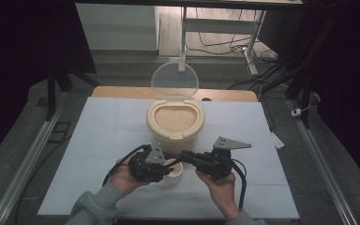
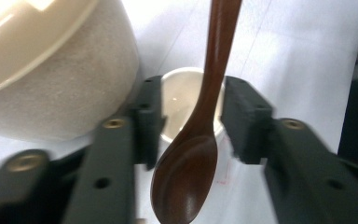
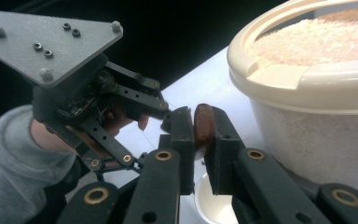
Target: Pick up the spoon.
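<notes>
Spoon (image 2: 196, 154): dark brown glossy wood, oval bowl, long slim handle. It hangs over the cup (image 2: 186, 100), bowl end toward the left tongs (image 2: 191, 121), which are spread, one jaw on each side of the cup, not touching the spoon. Cup: small, white, round, smooth inside, standing on the white matte worktop (image 1: 103, 136) just in front of the container (image 1: 175, 123). Right tongs (image 3: 200, 128) pinch the spoon's handle end, a rounded brown tip between the black pads. Container: cream plastic, round, thick rim, filled with pale grainy rice (image 3: 317, 37); its clear round lid (image 1: 174, 80) stands flipped up behind.
</notes>
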Demonstrator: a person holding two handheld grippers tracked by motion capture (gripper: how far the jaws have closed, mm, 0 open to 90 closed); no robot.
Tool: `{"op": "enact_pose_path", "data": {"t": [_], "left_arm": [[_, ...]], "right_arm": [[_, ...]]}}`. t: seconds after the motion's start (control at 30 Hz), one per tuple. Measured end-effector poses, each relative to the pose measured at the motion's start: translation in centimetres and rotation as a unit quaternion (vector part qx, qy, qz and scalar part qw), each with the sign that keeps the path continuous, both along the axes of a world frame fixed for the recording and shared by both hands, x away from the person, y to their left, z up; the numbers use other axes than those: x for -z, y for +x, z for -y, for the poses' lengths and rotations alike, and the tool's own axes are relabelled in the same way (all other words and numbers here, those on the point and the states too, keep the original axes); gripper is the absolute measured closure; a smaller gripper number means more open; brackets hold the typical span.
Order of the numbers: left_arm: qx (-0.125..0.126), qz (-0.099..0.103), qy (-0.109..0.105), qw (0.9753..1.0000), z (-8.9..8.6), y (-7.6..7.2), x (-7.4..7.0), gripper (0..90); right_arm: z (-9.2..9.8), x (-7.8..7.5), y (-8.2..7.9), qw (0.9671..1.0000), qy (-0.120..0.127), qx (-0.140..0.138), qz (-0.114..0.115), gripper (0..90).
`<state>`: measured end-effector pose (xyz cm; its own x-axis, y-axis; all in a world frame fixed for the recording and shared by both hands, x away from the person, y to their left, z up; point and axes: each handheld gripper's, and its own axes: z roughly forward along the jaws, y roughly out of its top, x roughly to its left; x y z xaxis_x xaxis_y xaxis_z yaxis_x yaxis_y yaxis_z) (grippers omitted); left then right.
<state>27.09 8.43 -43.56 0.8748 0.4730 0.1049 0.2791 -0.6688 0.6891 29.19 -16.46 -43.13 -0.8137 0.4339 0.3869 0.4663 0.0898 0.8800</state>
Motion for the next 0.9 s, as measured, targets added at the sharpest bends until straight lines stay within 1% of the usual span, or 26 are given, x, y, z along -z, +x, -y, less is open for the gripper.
{"op": "enact_pose_path", "data": {"t": [0.03, 0.1, 0.13, 0.17, 0.2, 0.23, 0.3, 0.33, 0.37, 0.4, 0.43, 0.5, 0.53, 0.57, 0.6, 0.63, 0.67, 0.7, 0.77, 0.8, 0.83, 0.87, 0.9], "left_arm": [[0.000, 0.000, 0.000, 1.0000, 0.0, 0.0, 0.0, 47.3], [-0.008, 0.002, -0.016, 0.9998, -0.5, -0.2, -0.1, 41.4], [-0.013, 0.001, -0.027, 0.9996, -0.8, -0.3, -0.1, 39.4], [-0.020, 0.000, -0.051, 0.9985, -1.5, -0.5, -0.2, 37.7], [-0.020, 0.000, -0.051, 0.9985, -1.5, -0.5, -0.2, 36.4], [-0.026, 0.000, -0.063, 0.9977, -1.9, -0.7, -0.2, 35.8], [-0.038, 0.002, -0.076, 0.9964, -2.6, -0.9, -0.1, 34.2], [-0.049, 0.001, -0.083, 0.9953, -3.4, -1.0, 0.0, 33.6], [-0.049, 0.001, -0.083, 0.9953, -3.4, -1.0, 0.0, 32.9], [-0.057, -0.002, -0.085, 0.9948, -4.2, -1.2, 0.3, 32.2], [-0.057, -0.002, -0.085, 0.9948, -4.2, -1.2, 0.3, 32.0], [-0.066, -0.003, -0.082, 0.9944, -5.1, -1.4, 0.8, 31.3], [-0.073, -0.005, -0.082, 0.9940, -5.6, -1.5, 1.2, 31.1], [-0.086, -0.009, -0.084, 0.9927, -6.7, -1.8, 1.9, 31.1], [-0.086, -0.009, -0.084, 0.9927, -6.7, -1.8, 1.9, 31.0], [-0.093, -0.010, -0.086, 0.9919, -7.3, -1.9, 2.3, 31.0], [-0.109, -0.014, -0.094, 0.9895, -8.5, -2.1, 3.1, 31.0], [-0.109, -0.014, -0.094, 0.9895, -8.5, -2.1, 3.1, 30.8], [-0.125, -0.018, -0.098, 0.9871, -9.5, -2.3, 3.9, 30.1], [-0.139, -0.022, -0.101, 0.9848, -10.4, -2.5, 4.6, 29.7], [-0.139, -0.022, -0.101, 0.9848, -10.4, -2.5, 4.6, 29.4], [-0.146, -0.027, -0.103, 0.9836, -11.1, -2.6, 5.1, 29.4], [-0.149, -0.030, -0.101, 0.9832, -11.4, -2.7, 5.3, 29.3]], "right_arm": [[0.0, 0.0, 0.0, 1.0000, 0.000, 0.000, 0.000, 82.6], [0.4, -0.3, -0.1, 1.0000, 0.006, 0.002, 0.007, 82.6], [0.5, -0.5, -0.1, 0.9999, 0.006, 0.003, 0.009, 82.6], [0.6, -0.6, -0.1, 0.9999, 0.006, 0.005, 0.013, 82.6], [0.7, -0.8, -0.1, 0.9998, 0.005, 0.007, 0.017, 82.6], [0.8, -0.9, -0.1, 0.9997, 0.005, 0.009, 0.020, 82.6], [1.1, -1.1, -0.1, 0.9996, 0.005, 0.012, 0.024, 82.6], [1.3, -1.1, -0.1, 0.9995, 0.006, 0.015, 0.026, 82.6], [1.4, -1.2, 0.0, 0.9995, 0.006, 0.017, 0.028, 82.6], [1.6, -1.2, 0.0, 0.9994, 0.006, 0.019, 0.028, 82.6], [1.8, -1.3, 0.0, 0.9993, 0.007, 0.021, 0.029, 82.6], [2.1, -1.4, 0.1, 0.9992, 0.007, 0.024, 0.031, 82.6], [2.3, -1.5, 0.1, 0.9991, 0.006, 0.026, 0.033, 82.6], [2.5, -1.5, 0.1, 0.9991, 0.007, 0.027, 0.033, 82.6], [2.6, -1.6, 0.1, 0.9990, 0.008, 0.028, 0.035, 82.6], [2.8, -1.7, 0.1, 0.9989, 0.009, 0.030, 0.036, 82.6], [2.9, -1.8, 0.1, 0.9988, 0.008, 0.031, 0.037, 82.6], [3.0, -1.9, 0.1, 0.9987, 0.008, 0.032, 0.040, 82.6], [3.3, -2.0, 0.1, 0.9985, 0.007, 0.033, 0.044, 82.6], [3.4, -2.1, 0.1, 0.9984, 0.008, 0.034, 0.044, 82.6], [3.5, -2.2, 0.1, 0.9984, 0.008, 0.035, 0.044, 82.6], [3.6, -2.2, 0.1, 0.9984, 0.009, 0.036, 0.044, 82.6], [3.7, -2.3, 0.1, 0.9982, 0.008, 0.037, 0.046, 82.6]]}}
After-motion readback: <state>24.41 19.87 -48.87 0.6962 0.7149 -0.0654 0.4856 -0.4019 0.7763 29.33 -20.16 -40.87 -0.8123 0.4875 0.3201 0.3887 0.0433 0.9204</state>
